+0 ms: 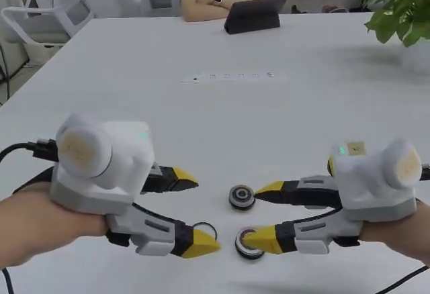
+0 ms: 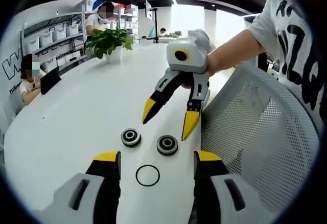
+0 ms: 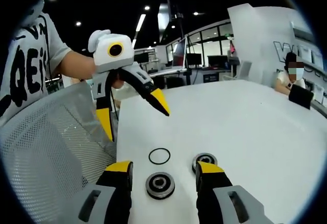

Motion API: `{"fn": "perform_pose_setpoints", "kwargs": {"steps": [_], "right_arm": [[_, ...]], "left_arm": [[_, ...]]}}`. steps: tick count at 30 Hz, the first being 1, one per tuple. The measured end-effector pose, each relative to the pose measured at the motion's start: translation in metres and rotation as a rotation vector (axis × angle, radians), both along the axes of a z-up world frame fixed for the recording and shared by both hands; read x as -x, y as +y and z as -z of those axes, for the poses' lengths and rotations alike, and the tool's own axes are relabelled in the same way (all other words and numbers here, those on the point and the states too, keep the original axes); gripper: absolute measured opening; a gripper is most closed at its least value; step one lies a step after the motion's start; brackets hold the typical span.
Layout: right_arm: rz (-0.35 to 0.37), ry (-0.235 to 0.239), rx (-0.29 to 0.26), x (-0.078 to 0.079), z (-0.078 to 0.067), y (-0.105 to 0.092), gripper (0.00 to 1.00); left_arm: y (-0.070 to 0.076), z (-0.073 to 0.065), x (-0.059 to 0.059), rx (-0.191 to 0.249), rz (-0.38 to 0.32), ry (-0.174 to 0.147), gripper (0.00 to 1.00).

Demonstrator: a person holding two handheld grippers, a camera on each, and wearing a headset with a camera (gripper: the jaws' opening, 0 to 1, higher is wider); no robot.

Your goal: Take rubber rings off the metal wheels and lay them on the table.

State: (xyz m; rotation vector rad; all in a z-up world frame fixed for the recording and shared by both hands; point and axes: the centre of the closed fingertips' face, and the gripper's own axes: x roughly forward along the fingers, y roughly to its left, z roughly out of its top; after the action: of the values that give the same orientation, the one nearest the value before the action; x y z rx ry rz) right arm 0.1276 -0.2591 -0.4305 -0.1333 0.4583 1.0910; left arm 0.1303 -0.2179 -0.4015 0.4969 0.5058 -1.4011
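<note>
Head view: my left gripper (image 1: 193,211) comes in from the lower left and the right gripper (image 1: 263,214) from the lower right. Both are about level, with fingers wide apart and holding nothing. A far wheel (image 1: 242,197) and a near wheel (image 1: 248,244) lie flat on the tabletop (image 1: 222,119) at centre bottom.

Left gripper view: a thin black rubber ring (image 2: 136,175) lies flat between my fingers, apart from both wheels.

Right gripper view: one wheel sits between the right fingers, its axis pointing up.
</note>
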Motion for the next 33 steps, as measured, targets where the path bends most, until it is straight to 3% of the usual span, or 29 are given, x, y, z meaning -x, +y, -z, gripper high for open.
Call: {"fn": "perform_pose_setpoints", "kwargs": {"steps": [16, 20, 33], "right_arm": [[0.026, 0.013, 0.021, 0.009, 0.022, -0.015, 0.44], [0.021, 0.013, 0.023, 0.011, 0.026, -0.015, 0.41], [0.003, 0.033, 0.045, 0.018, 0.04, -0.012, 0.27]], "left_arm": [[-0.021, 0.015, 0.003, -0.001, 0.032, 0.029, 0.5], [-0.024, 0.021, 0.004, -0.006, 0.03, 0.048, 0.48], [-0.033, 0.037, 0.009, -0.038, 0.05, 0.06, 0.39]]}}
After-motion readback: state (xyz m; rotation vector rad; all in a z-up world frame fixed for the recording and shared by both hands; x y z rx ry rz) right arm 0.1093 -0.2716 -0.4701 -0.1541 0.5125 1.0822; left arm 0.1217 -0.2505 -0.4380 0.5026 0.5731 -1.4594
